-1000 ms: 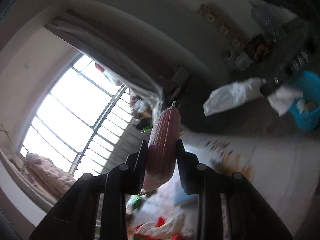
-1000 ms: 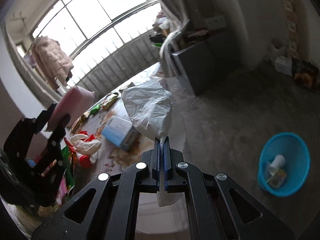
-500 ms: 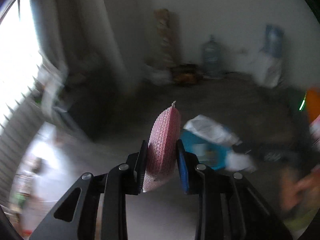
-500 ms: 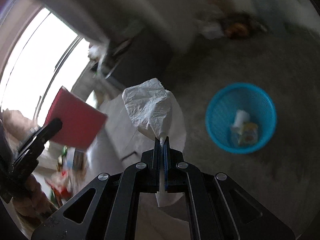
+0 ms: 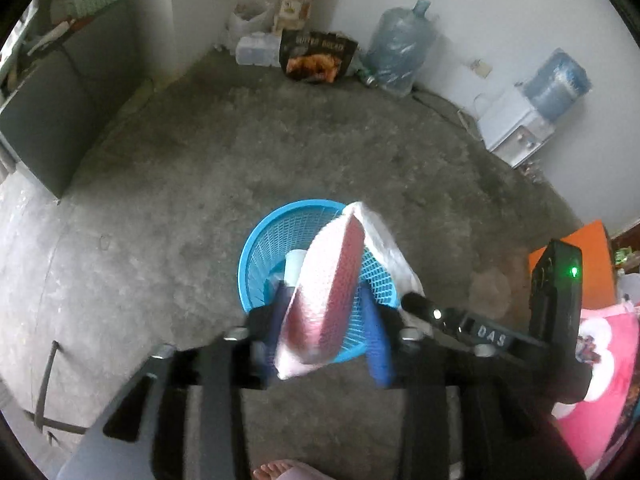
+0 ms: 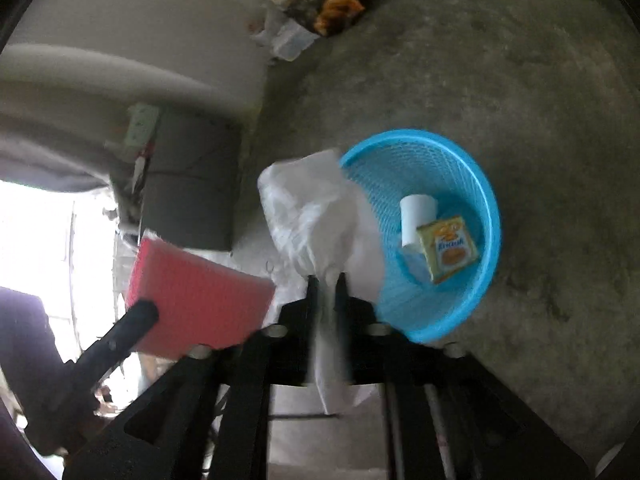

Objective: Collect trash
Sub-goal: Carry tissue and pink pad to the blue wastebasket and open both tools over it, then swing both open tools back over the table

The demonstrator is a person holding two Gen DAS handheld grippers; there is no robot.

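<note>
Hovering above the round blue mesh plastic basket (image 5: 256,256) on the concrete floor. Spreading wider just now, left gripper (image 5: 326,330) at six o'clock of the left wrist view, the flat red sponge-like pad in its bubbly clear sleeve (image 5: 326,292) sitting loose between the jaws, apparently released. Probably handling light, soft and springy; pinching across the flat faces. Opening likewise, right gripper (image 6: 325,283) with the crumpled white plastic bag (image 6: 308,216) between parted jaws at the basket's nine o'clock rim; flimsy, slippery, best bunched.
</note>
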